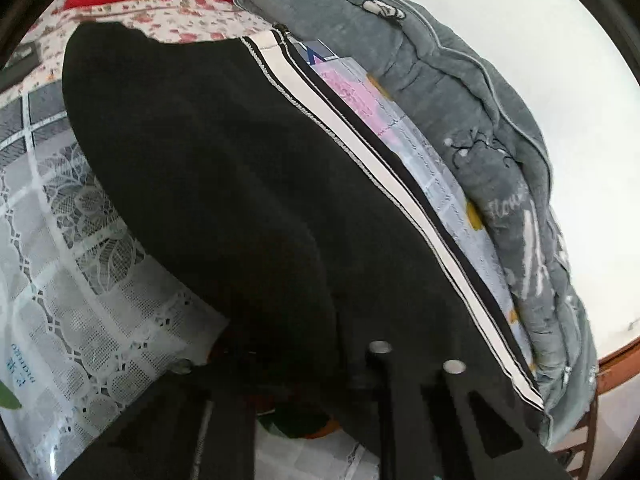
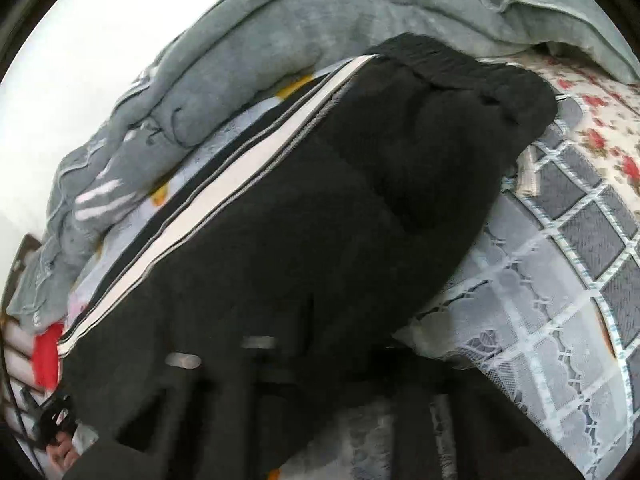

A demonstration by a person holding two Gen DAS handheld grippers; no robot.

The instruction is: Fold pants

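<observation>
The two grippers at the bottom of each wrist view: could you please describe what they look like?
Both are matte black, built of flat, angular plates with slot-like cutouts. The left gripper carries two round silver discs near its finger ends. The right gripper shows two similar silvery spots, smeared by blur. No cables, sleeves or markings are clear enough to tell.
</observation>
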